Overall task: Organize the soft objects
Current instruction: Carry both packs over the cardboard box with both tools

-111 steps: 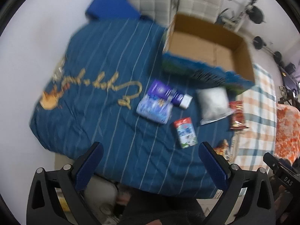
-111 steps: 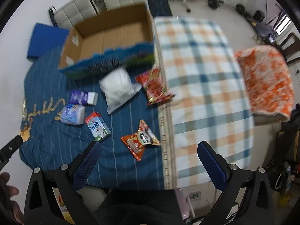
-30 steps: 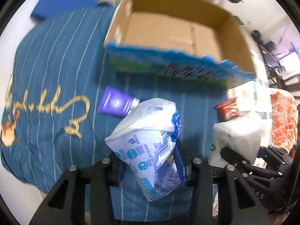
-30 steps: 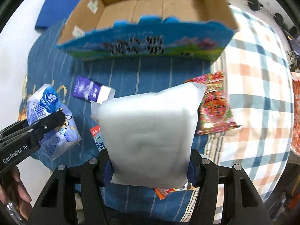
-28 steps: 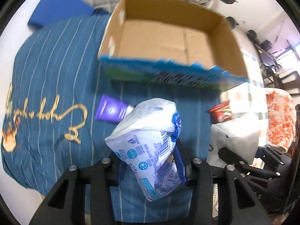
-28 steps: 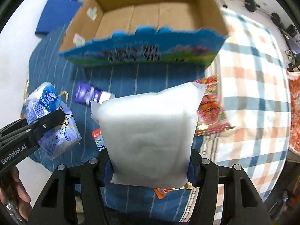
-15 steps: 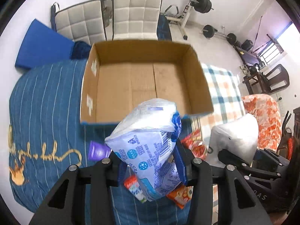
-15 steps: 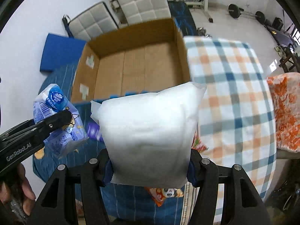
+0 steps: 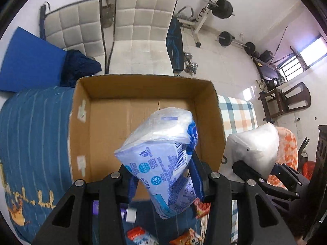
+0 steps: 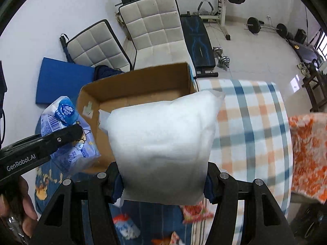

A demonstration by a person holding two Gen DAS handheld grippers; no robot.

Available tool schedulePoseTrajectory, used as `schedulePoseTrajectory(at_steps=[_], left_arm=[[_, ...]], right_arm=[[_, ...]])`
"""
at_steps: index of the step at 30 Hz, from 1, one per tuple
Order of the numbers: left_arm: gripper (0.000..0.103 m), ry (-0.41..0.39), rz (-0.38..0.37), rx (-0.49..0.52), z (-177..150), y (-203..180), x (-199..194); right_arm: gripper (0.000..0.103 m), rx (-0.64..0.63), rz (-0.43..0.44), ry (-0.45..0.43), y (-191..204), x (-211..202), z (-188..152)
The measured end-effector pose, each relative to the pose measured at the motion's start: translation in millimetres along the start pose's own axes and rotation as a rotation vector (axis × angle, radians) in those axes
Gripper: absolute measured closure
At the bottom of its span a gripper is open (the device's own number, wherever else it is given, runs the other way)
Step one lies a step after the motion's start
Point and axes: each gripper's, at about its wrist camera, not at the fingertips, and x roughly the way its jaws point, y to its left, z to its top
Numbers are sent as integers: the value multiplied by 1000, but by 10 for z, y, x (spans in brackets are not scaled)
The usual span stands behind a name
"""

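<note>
A blue tissue pack [image 9: 163, 159] is clamped in the left gripper [image 9: 165, 181] above the open cardboard box [image 9: 81, 134], which stands at the far edge of the bed [image 9: 30, 132]. A white padded bag [image 10: 161, 145] is pinched in the right gripper [image 10: 163, 183] over the box's right wall.

Bed [image 9: 30, 134] — cardboard box [image 9: 143, 94], snack packets [image 9: 184, 238] on it.

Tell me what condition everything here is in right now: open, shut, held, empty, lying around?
Left hand-held gripper: shut on the blue tissue pack.
Blue tissue pack: held up in front of the box.
Right hand-held gripper: shut on the white bag.
White bag: held aloft, puffy.
Cardboard box: open; its visible floor is bare.
Snack packets: lying on the bedspread.
</note>
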Motion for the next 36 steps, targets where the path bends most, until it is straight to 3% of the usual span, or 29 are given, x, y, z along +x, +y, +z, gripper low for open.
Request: schedulePoseTrajectory(at_steps=[3, 7, 13, 16, 23, 28, 33, 36], left_arm=[[62, 54, -14, -8, 249, 103, 304], [62, 183, -59, -42, 536, 345, 867], [62, 324, -142, -51, 793, 660, 1480], [61, 387, -173, -54, 835, 780, 1697], [59, 417, -149, -78, 885, 977, 1898], [57, 408, -100, -23, 946, 898, 1889], [47, 393, -110, -10, 1017, 797, 1819], [36, 387, -48, -24, 1017, 854, 1829]], right_arm=[[40, -15, -23, 15, 38, 332, 274], [40, -31, -28, 75, 109, 885, 632], [40, -57, -30, 165, 208, 1554, 883], [40, -89, -73, 196, 262, 1850, 934], [39, -97, -123, 267, 291, 2352, 1001], [38, -113, -141, 291, 309, 2598, 1071], [35, -133, -119, 319, 297, 2735, 1085], [34, -147, -110, 309, 295, 2779, 1103]])
